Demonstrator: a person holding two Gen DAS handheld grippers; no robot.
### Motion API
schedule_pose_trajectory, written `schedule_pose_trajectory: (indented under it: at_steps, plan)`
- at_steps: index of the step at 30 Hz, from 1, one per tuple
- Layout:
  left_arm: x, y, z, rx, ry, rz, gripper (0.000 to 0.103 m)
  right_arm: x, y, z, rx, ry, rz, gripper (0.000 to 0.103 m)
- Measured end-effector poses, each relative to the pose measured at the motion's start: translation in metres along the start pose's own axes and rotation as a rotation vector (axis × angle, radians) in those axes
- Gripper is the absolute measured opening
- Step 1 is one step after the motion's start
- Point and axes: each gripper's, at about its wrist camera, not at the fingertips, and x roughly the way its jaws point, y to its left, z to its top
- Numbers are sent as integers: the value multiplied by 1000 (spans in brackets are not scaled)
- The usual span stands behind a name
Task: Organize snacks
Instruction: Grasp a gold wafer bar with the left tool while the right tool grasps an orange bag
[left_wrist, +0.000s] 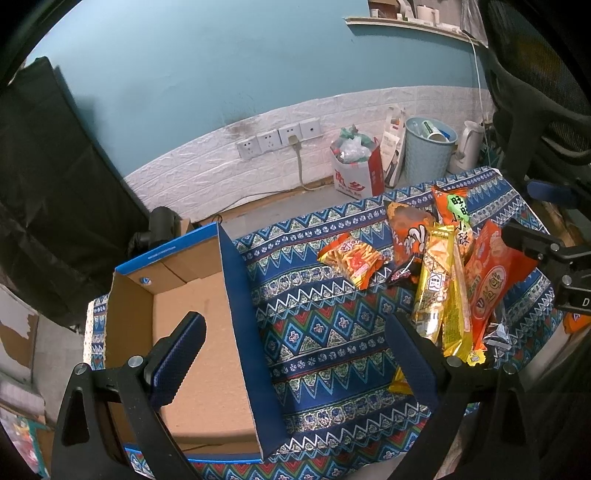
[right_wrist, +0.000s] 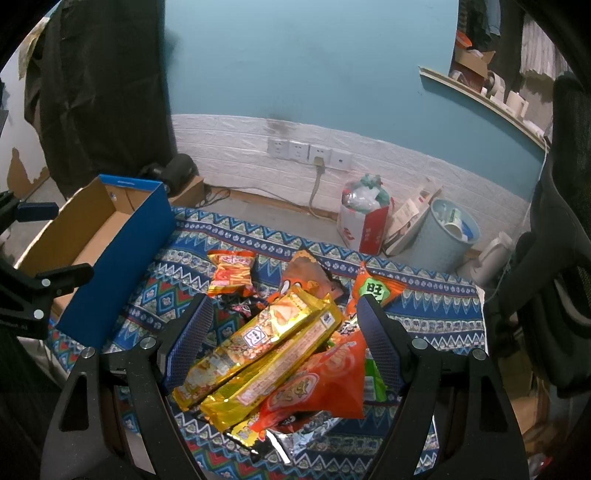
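From the left wrist view, the left gripper (left_wrist: 291, 354) hangs with its fingers wide apart and nothing between them; one finger is over the box (left_wrist: 207, 321), the other over the cloth (left_wrist: 325, 332). The box is open, bare cardboard inside, blue outside, and sits at the cloth's left edge with its long axis running from near edge to far edge. The snacks (left_wrist: 443, 273) lie in a heap toward the right edge. Two long gold packs (left_wrist: 434, 284) run near-to-far, side by side. A small red-and-yellow bag (left_wrist: 351, 262) lies apart on the heap's left side, tilted. An orange bag (left_wrist: 491, 284) lies just right of the gold packs. The right gripper (left_wrist: 554, 254) shows at the right rim; I cannot tell its state here.

From the right wrist view, the right gripper (right_wrist: 284, 343) is spread open above the heap, gripping nothing. The gold packs (right_wrist: 266, 350) lie below it on a diagonal, from near left to far right. The orange bag (right_wrist: 325, 387) overlaps their near right end. A pack with a green label (right_wrist: 373, 291) bearing Chinese characters points to the far right corner. The box (right_wrist: 122, 266) stands at the left edge.

The cloth is a blue zigzag print. Behind it are a teal wall (right_wrist: 295, 66) over white brick-pattern panelling, sockets (right_wrist: 310, 151), a bin (right_wrist: 447, 236) and a red-and-white bag (right_wrist: 365, 225).
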Motion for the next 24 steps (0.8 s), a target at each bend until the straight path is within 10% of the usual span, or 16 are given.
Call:
schedule_pose_trajectory:
  at_steps: [24]
  plan:
    - [11,-19,12,23,25,-41,99,5,-33,-6,61,40,-64,79]
